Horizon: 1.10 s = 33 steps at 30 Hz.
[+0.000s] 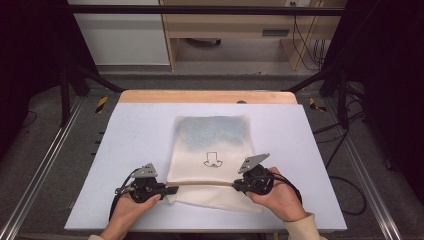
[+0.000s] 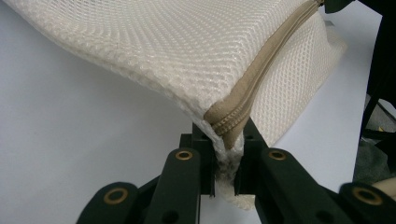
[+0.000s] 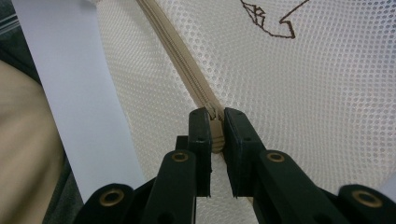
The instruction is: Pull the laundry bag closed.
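Cream mesh bag point(image 1: 212, 150) lies flat mid-worktop, its zipper point(image 1: 205, 184) running parallel to the near edge and stretched between my two claws. Left claw point(image 1: 172, 189) is clamped on the zipper's end and the mesh corner point(image 2: 223, 133); in the left gripper view the jaws pinch tape and fabric together. Right claw point(image 1: 236, 186) is closed on the zipper at the opposite end; in the right gripper view the jaws sit either side of what looks like the slider point(image 3: 215, 116), though I can't tell if the pull tab itself is caught.

My read: this is a zip run, left anchors, right travels

How I'd run it:
- keep left clamped hard and low, close to the pale worktop point(image 1: 125, 145), so the tape stays taut
- pull right straight along the zipper line, no lift, no twist; an off-axis pull will likely jam mesh in the teeth
- keep tension steady; slack lets the tape buckle
- if the slider slips out, stop and regrip rather than dragging the bag

Main risk: the whole bag sliding toward the right edge instead of the slider moving
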Available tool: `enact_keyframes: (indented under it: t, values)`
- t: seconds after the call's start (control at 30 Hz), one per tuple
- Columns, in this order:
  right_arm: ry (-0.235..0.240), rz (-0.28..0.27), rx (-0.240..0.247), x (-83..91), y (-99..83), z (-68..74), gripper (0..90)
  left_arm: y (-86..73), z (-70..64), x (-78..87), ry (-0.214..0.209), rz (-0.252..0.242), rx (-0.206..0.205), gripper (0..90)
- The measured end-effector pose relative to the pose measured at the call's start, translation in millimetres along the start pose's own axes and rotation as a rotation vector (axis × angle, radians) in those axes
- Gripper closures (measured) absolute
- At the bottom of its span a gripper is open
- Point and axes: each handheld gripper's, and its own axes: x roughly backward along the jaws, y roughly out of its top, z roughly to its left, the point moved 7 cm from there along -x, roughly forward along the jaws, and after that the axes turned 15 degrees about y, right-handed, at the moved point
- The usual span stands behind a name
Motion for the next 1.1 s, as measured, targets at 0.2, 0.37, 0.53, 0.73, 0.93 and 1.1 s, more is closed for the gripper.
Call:
enact_keyframes:
  t: [0.2,0.37,0.53,0.73,0.93,1.1]
  values:
    - [0.003,-0.007,-0.008,0.5,-1.3,-1.3,81.9,0.0,-0.8,-0.1,-0.003,0.001,0.003,81.8]
    - [-0.004,0.0,-0.016,1.6,-3.9,-2.6,81.9,-0.1,0.1,0.2,0.001,0.001,-0.001,81.8]
    - [-0.015,-0.001,-0.03,5.1,-9.5,-5.8,81.9,-0.5,-0.2,-0.2,-0.001,0.004,0.0,81.9]
    - [-0.008,-0.002,-0.033,6.6,-12.1,-6.5,81.8,-0.5,-0.6,0.1,-0.001,0.004,-0.003,81.8]
    - [-0.015,0.004,-0.048,10.0,-17.7,-9.0,81.8,-0.7,-0.4,0.0,-0.001,0.005,-0.003,81.8]
    - [-0.016,0.0,-0.056,11.2,-20.2,-10.4,81.8,-0.7,-0.2,0.1,0.001,0.005,-0.004,81.8]
